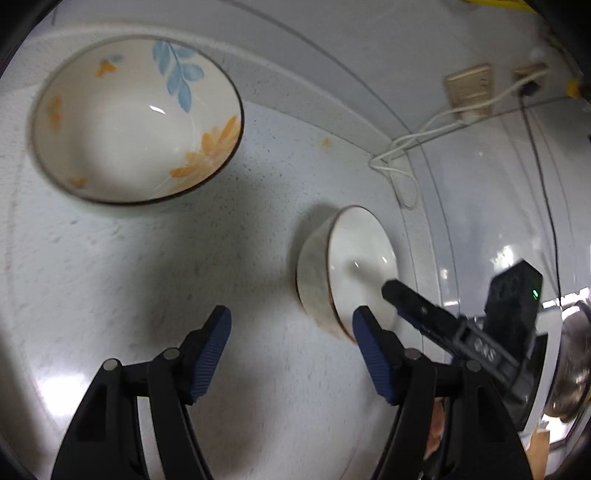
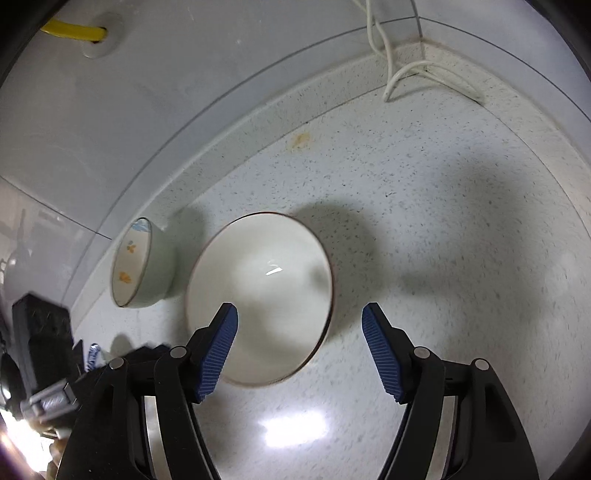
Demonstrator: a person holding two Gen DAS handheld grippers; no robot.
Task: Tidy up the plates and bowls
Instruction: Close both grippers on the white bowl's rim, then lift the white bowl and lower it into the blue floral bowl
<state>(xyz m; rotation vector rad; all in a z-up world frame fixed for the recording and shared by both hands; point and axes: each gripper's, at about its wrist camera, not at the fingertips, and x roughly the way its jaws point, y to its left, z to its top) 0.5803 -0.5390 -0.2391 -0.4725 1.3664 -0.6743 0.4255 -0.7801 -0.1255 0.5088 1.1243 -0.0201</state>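
A plain white bowl (image 2: pixel 266 295) with a thin brown rim stands upright on the speckled counter (image 2: pixel 443 221). My right gripper (image 2: pixel 299 314) hovers over it, open; its left finger shows over the bowl's near-left rim and its right finger lies outside the bowl, with neither pad pressing. A larger bowl (image 1: pixel 136 118) painted with blue leaves and orange flowers stands to the left, also seen as the flowered bowl (image 2: pixel 144 269). My left gripper (image 1: pixel 291 321) is open over bare counter between the two bowls, holding nothing. The plain bowl (image 1: pixel 351 273) sits just right of it, with one of the right gripper's fingers (image 1: pixel 413 302) over it.
The counter meets a grey tiled wall at the back and a corner at the right. A white cable (image 2: pixel 391 70) hangs into the corner from wall sockets (image 1: pixel 469 88). A yellow hose (image 2: pixel 74 33) enters the wall. A steel pot (image 1: pixel 576 362) sits at the far right.
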